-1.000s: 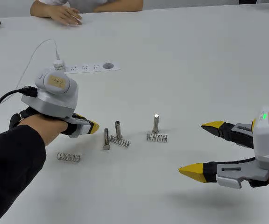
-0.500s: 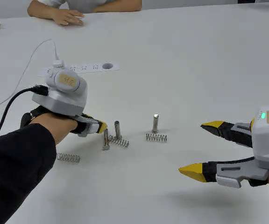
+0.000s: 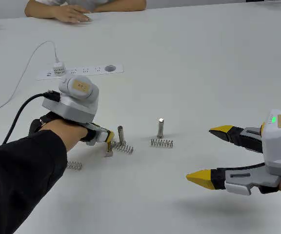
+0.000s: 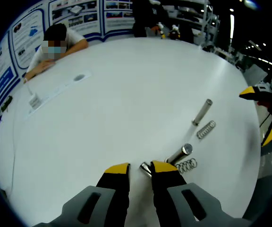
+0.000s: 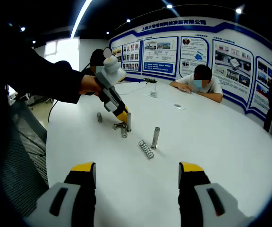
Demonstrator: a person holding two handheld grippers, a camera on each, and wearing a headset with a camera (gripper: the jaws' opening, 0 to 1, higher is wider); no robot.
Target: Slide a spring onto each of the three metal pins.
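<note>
Pins of grey steel, three short cylinders, stand on the white bench (image 3: 189,73). The left gripper (image 4: 140,168) has its jaws narrowly parted around the first pin (image 4: 145,169). Just beside the first pin stands the second pin (image 3: 121,135), a coiled spring (image 3: 123,147) at its foot. The third pin (image 3: 161,127), with another spring (image 3: 162,143) beside it, stands farther from the first pin. The right gripper (image 3: 210,154) hovers well away from it, jaws wide.

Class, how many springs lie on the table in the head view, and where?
3. The right spring lies in front of the right pin; the middle spring lies beside the middle pin; the left spring is partly hidden by the sleeve.
</note>
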